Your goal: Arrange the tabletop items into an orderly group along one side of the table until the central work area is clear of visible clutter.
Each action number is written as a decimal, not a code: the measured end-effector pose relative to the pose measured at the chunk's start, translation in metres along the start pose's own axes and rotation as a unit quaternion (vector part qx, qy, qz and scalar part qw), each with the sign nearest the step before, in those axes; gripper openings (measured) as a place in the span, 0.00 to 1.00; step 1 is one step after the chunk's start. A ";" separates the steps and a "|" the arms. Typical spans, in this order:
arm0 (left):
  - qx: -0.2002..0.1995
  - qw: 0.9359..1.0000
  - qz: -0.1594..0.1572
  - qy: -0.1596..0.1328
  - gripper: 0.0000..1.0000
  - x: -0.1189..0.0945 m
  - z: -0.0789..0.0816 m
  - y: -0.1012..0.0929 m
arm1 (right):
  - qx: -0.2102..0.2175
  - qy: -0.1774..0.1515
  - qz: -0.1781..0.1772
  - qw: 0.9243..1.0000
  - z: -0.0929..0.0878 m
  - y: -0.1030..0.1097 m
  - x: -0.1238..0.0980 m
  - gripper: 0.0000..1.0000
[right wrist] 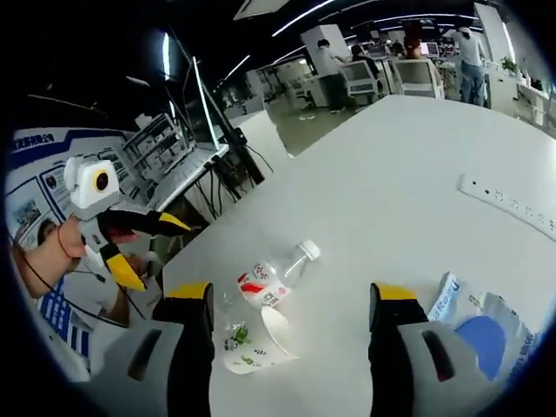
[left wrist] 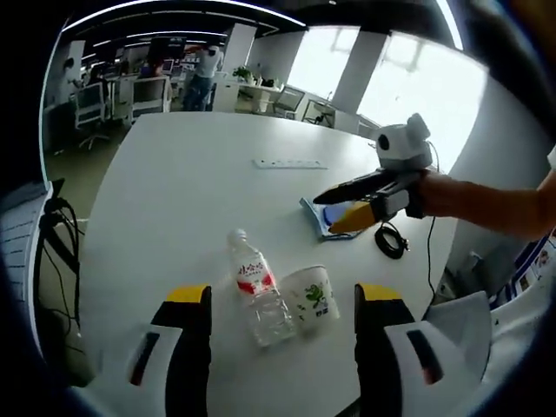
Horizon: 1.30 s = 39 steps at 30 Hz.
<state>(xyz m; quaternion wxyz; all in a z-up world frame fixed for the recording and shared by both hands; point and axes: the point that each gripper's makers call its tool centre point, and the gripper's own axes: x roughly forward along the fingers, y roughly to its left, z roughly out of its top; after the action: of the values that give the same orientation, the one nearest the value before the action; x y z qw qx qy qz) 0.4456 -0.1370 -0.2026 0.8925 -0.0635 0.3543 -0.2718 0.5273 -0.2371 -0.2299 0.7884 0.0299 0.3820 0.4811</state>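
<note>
A clear water bottle (left wrist: 259,294) with a red label lies on its side on the white table (left wrist: 200,174), touching a tipped paper cup (left wrist: 311,300) printed with green leaves. My left gripper (left wrist: 282,295) hangs open above the pair. Farther right, my right gripper (left wrist: 334,208) hovers open over a blue-and-white packet (left wrist: 311,215). In the right gripper view the bottle (right wrist: 278,274) and cup (right wrist: 252,343) lie between my right gripper's (right wrist: 294,295) spread jaws, and the packet (right wrist: 482,334) lies just outside the right jaw. The left gripper (right wrist: 148,248) is open at the left, off the table edge.
A white power strip (left wrist: 291,163) lies across the far half of the table, also in the right gripper view (right wrist: 512,204). A coiled black cable (left wrist: 391,239) sits near the right edge. A person's forearm (left wrist: 495,208) reaches in from the right. Office desks and chairs stand beyond.
</note>
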 end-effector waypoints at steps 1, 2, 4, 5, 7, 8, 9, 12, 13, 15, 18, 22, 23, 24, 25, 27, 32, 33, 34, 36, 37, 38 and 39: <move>-0.001 1.000 0.000 0.000 0.68 0.000 0.000 0.000 | 0.002 0.001 0.001 1.000 0.000 0.000 0.003 0.72; -0.004 1.000 -0.001 -0.002 0.68 0.000 -0.001 0.002 | 0.007 0.005 0.005 1.000 -0.001 0.002 0.007 0.71; -0.008 1.000 -0.002 -0.006 0.68 -0.001 -0.001 0.002 | 0.016 0.006 0.008 1.000 -0.001 -0.002 0.013 0.71; -0.009 1.000 -0.002 -0.007 0.68 -0.001 -0.002 0.004 | 0.030 0.006 0.014 0.999 -0.001 -0.003 0.018 0.71; -0.010 1.000 -0.002 -0.008 0.68 -0.001 -0.003 0.007 | 0.055 0.006 0.022 0.998 -0.001 -0.002 0.026 0.70; -0.012 1.000 -0.002 -0.009 0.68 -0.001 -0.004 0.008 | 0.063 0.005 0.023 0.998 -0.001 -0.002 0.031 0.70; -0.015 1.000 -0.004 -0.012 0.68 -0.001 -0.004 0.009 | 0.069 0.004 0.024 0.997 0.000 -0.002 0.034 0.69; -0.018 1.000 -0.006 -0.016 0.67 -0.002 -0.005 0.011 | 0.097 0.005 0.030 0.995 -0.001 -0.007 0.047 0.67; -0.020 1.000 -0.008 -0.018 0.67 -0.002 -0.005 0.011 | 0.105 0.003 0.034 0.994 0.000 -0.008 0.049 0.67; -0.021 1.000 -0.009 -0.020 0.67 -0.002 -0.005 0.013 | 0.120 0.001 0.037 0.992 0.001 -0.008 0.054 0.65; -0.025 0.999 -0.014 -0.023 0.67 -0.001 -0.005 0.014 | 0.136 0.003 0.039 0.990 0.000 -0.011 0.061 0.63; -0.024 0.999 -0.016 -0.024 0.67 0.001 -0.006 0.017 | 0.149 0.009 0.041 0.988 -0.001 -0.012 0.069 0.61; -0.025 0.999 -0.017 -0.026 0.67 0.001 -0.006 0.017 | 0.156 0.009 0.043 0.987 -0.001 -0.013 0.072 0.61; -0.025 0.999 -0.017 -0.026 0.67 0.002 -0.006 0.018 | 0.160 0.008 0.045 0.986 -0.001 -0.013 0.074 0.61; -0.026 0.999 -0.019 -0.026 0.67 0.003 -0.005 0.018 | 0.172 0.011 0.048 0.984 -0.002 -0.013 0.077 0.60; -0.026 0.999 -0.021 -0.028 0.67 0.003 -0.005 0.019 | 0.193 0.005 0.056 0.980 0.000 -0.013 0.082 0.59; -0.032 0.999 -0.028 -0.034 0.67 0.005 -0.005 0.021 | 0.218 0.007 0.061 0.974 -0.001 -0.014 0.091 0.56; -0.033 0.998 -0.029 -0.034 0.67 0.006 -0.005 0.021 | 0.221 0.009 0.061 0.973 -0.002 -0.015 0.094 0.56; -0.033 0.998 -0.030 -0.035 0.67 0.006 -0.005 0.021 | 0.221 0.009 0.061 0.973 -0.002 -0.015 0.095 0.55; -0.033 0.998 -0.033 -0.036 0.66 0.007 -0.004 0.026 | 0.239 0.008 0.066 0.969 -0.002 -0.016 0.100 0.54; -0.033 0.998 -0.034 -0.036 0.66 0.007 -0.005 0.027 | 0.243 0.007 0.067 0.968 -0.002 -0.017 0.101 0.54; -0.034 0.998 -0.034 -0.037 0.66 0.008 -0.005 0.028 | 0.249 0.007 0.068 0.966 -0.003 -0.018 0.104 0.53; -0.035 0.998 -0.035 -0.038 0.66 0.008 -0.005 0.029 | 0.252 0.006 0.068 0.965 -0.003 -0.018 0.105 0.52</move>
<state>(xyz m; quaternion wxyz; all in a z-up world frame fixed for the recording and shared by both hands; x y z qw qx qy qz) 0.4600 -0.1163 -0.2203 0.8927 -0.1174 0.3269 -0.2872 0.5645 -0.1655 -0.3002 0.7183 0.2505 0.4927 0.4225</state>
